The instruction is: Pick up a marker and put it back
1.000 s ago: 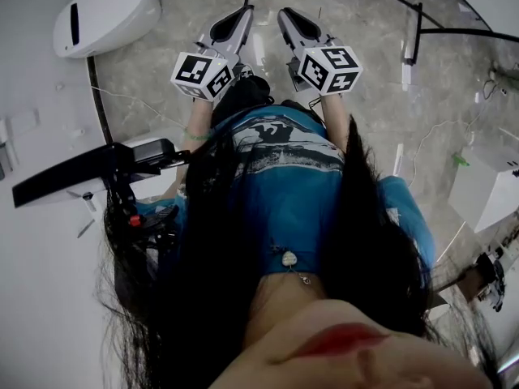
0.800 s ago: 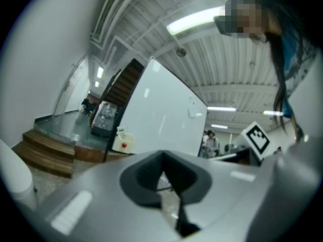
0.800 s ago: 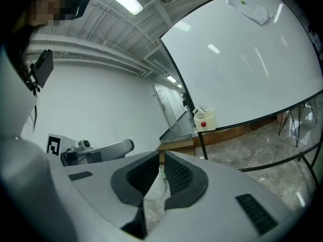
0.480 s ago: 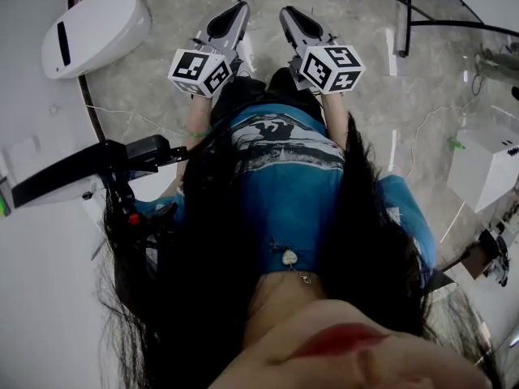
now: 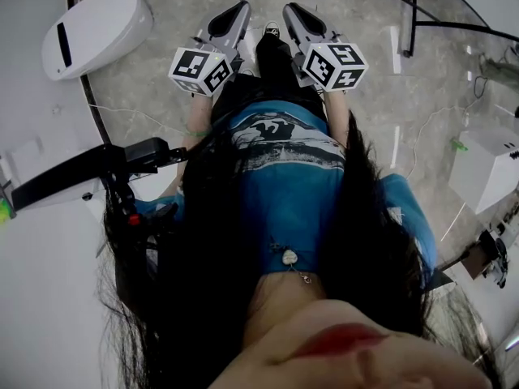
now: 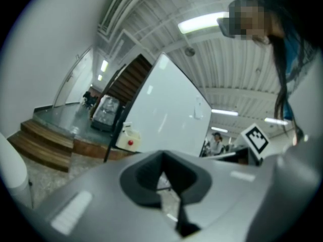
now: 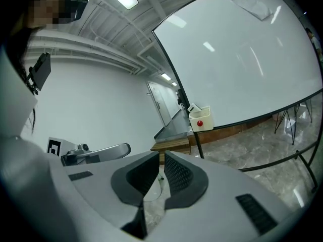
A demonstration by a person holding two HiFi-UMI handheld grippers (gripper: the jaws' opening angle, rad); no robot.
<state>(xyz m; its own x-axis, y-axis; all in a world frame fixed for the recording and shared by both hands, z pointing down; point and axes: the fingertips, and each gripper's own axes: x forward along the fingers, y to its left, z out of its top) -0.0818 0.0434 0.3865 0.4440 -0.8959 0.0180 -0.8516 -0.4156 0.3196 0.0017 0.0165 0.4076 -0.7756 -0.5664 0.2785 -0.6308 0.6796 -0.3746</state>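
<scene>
No marker shows in any view. In the head view I hold both grippers close in front of the body, above a marble floor (image 5: 154,79). My left gripper (image 5: 240,8) and right gripper (image 5: 290,10) point forward side by side, each with its marker cube behind. In the left gripper view the left gripper's (image 6: 162,156) pads meet with nothing between them. The right gripper (image 7: 162,155) is likewise shut and empty. A large whiteboard (image 7: 242,59) on a black stand fills the right gripper view and appears as the whiteboard (image 6: 166,110) in the left one. A small white box with a red dot (image 7: 200,119) hangs at its lower corner.
A white pod-shaped unit (image 5: 97,27) sits on the floor at the upper left. Black stand legs (image 5: 413,27) cross the upper right. A white box (image 5: 486,177) stands at the right and a black-and-white device (image 5: 89,168) at the left. Wooden steps (image 6: 45,145) rise far left.
The floor has slid under the view as the person moved on. A dark leg and shoe have come forward between the two grippers. Both grippers stay shut.
</scene>
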